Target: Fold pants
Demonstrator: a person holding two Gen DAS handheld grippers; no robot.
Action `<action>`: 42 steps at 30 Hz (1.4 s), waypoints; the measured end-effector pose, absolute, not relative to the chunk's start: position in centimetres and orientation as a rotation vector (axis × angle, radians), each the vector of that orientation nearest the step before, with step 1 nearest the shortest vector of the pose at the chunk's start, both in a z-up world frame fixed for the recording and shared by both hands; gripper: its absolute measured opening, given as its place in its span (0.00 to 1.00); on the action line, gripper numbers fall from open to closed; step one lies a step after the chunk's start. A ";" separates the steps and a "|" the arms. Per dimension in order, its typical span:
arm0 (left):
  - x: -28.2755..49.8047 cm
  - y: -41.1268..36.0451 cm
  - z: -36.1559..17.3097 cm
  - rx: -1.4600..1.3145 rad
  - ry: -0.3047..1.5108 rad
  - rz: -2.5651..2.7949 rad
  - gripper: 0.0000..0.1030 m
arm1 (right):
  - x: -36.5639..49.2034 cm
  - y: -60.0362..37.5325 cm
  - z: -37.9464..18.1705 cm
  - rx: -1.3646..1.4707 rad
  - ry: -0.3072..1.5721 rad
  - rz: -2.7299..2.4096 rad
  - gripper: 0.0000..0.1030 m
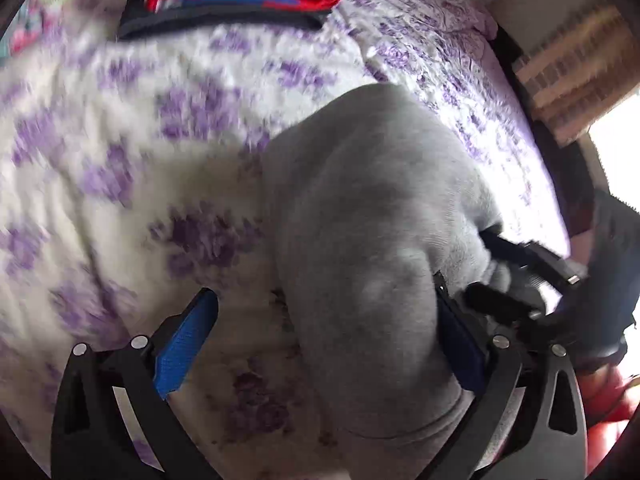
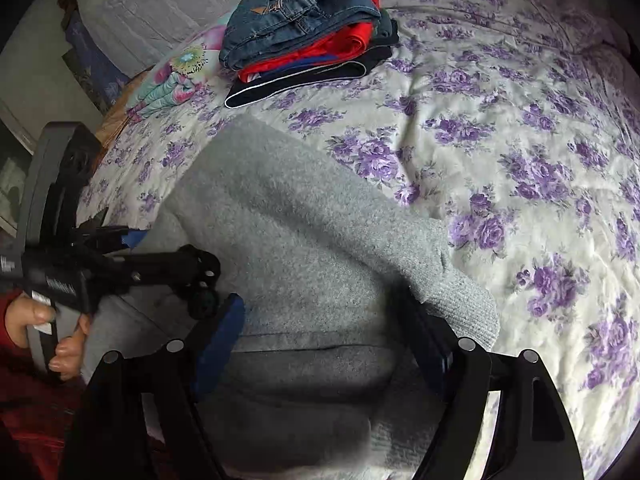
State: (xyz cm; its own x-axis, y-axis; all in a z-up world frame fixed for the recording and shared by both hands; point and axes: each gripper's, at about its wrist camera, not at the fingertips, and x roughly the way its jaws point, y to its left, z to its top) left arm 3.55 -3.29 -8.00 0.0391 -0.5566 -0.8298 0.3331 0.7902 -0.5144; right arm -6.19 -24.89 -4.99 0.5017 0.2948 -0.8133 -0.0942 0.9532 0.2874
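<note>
Right wrist view: grey sweatpants lie lengthwise ahead between the released right hand-held gripper; left hand-held gripper likewise released.

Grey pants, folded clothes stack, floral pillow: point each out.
grey pants (image 2: pixel 304 232): right wrist view, middle of the fleece surface.
folded clothes stack (image 2: pixel 296 24): right wrist view, the jeans on top.
floral pillow (image 2: pixel 180 72): right wrist view, its printed face left of the stack.

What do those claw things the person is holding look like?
Each claw has two black forked arms studded with round silver bolts, tipped with ribbed blue pads. The body is black with a pistol-style handle and white labels. The person wears a red sleeve.
</note>
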 end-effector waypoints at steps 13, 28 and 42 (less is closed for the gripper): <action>0.0 -2.8 -3.7 -0.013 1.295 -0.817 0.95 | -2.7 -24.8 1.5 0.256 0.900 0.181 0.87; -2.0 -0.2 -3.4 0.037 1.130 -0.735 0.96 | -6.1 -26.6 1.7 0.247 0.901 0.142 0.96; 0.9 -1.9 -2.8 -0.080 1.186 -0.759 0.95 | -9.8 -31.2 -4.8 0.581 1.045 0.113 0.97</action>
